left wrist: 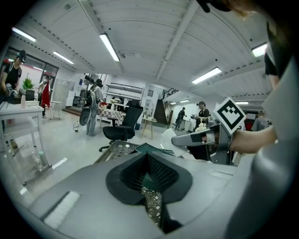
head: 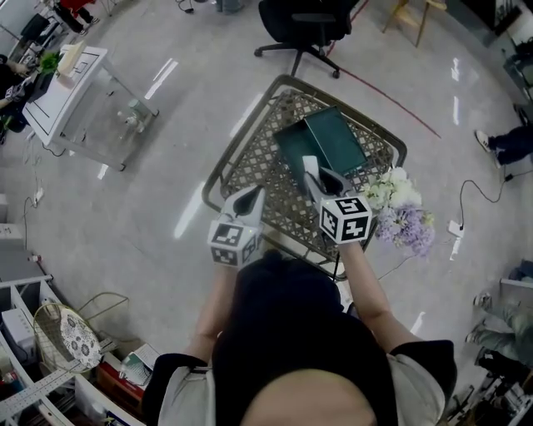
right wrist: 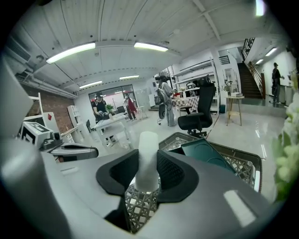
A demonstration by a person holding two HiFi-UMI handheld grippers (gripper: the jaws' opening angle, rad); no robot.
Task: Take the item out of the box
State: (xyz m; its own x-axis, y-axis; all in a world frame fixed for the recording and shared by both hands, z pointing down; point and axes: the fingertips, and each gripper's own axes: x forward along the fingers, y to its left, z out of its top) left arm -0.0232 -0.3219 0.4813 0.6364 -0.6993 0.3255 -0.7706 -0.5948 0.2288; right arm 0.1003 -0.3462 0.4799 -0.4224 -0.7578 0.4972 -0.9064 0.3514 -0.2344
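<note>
Standing over a lattice wire basket (head: 287,80) on a glossy grey floor (head: 166,208), working a gripper in each hand. Gripping a white, rounded item (right wrist: 148,156) upright in the right gripper (right wrist: 148,164), pads clamped on its lower part. Holding it raised over the basket, on the near side of the dark-green box (head: 335,138) lying inside. Keeping the left gripper (head: 248,198) alongside, apart from the right, jaws closed together on nothing. Right of the basket, a bouquet of white and lilac flowers (head: 401,215); beyond it, a black office chair (head: 304,25).
</note>
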